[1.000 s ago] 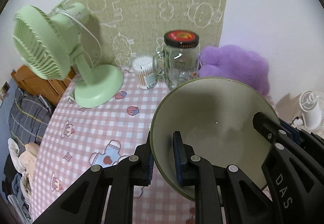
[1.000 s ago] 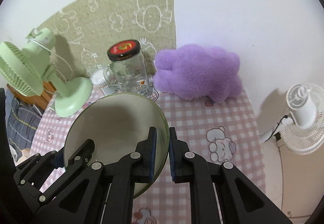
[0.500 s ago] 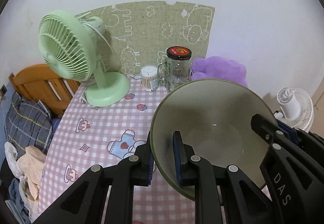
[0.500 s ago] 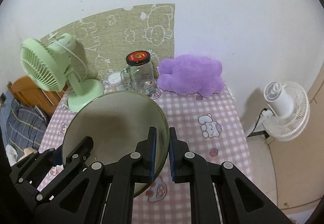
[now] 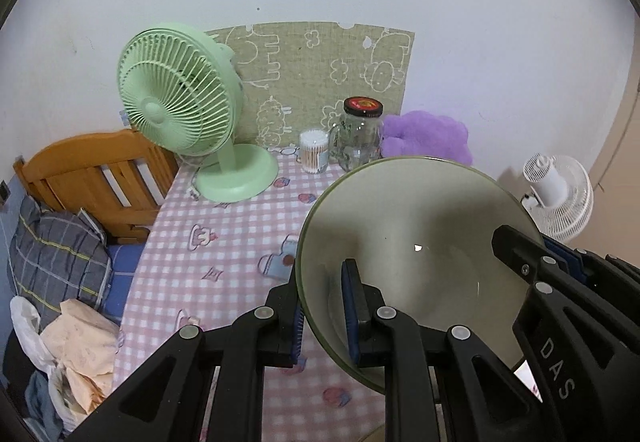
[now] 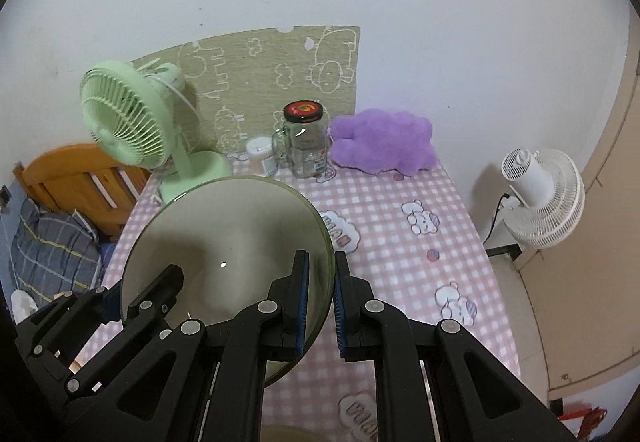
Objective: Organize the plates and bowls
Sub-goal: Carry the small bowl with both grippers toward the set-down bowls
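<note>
A large olive-green bowl (image 5: pixel 416 234) hangs in the air above the pink checked tablecloth (image 5: pixel 224 242), held by both grippers. My left gripper (image 5: pixel 324 306) is shut on the bowl's left rim, one finger inside and one outside. In the right wrist view the same bowl (image 6: pixel 224 242) fills the lower left, and my right gripper (image 6: pixel 320 290) is shut on its right rim. The other gripper's black frame shows at the bowl's opposite side in each view. The bowl is empty inside.
At the table's far edge stand a green desk fan (image 5: pixel 180 98), a cotton-swab tub (image 5: pixel 313 152), a glass jar with a red-and-black lid (image 6: pixel 304 138) and a purple plush toy (image 6: pixel 384 146). A wooden bed frame (image 5: pixel 88 178) with clothes lies left; a white floor fan (image 6: pixel 540 198) stands right.
Both grippers have drawn back from the wall and risen with the bowl. The fan, jar and plush now look smaller and farther away, and more of the tablecloth shows.
</note>
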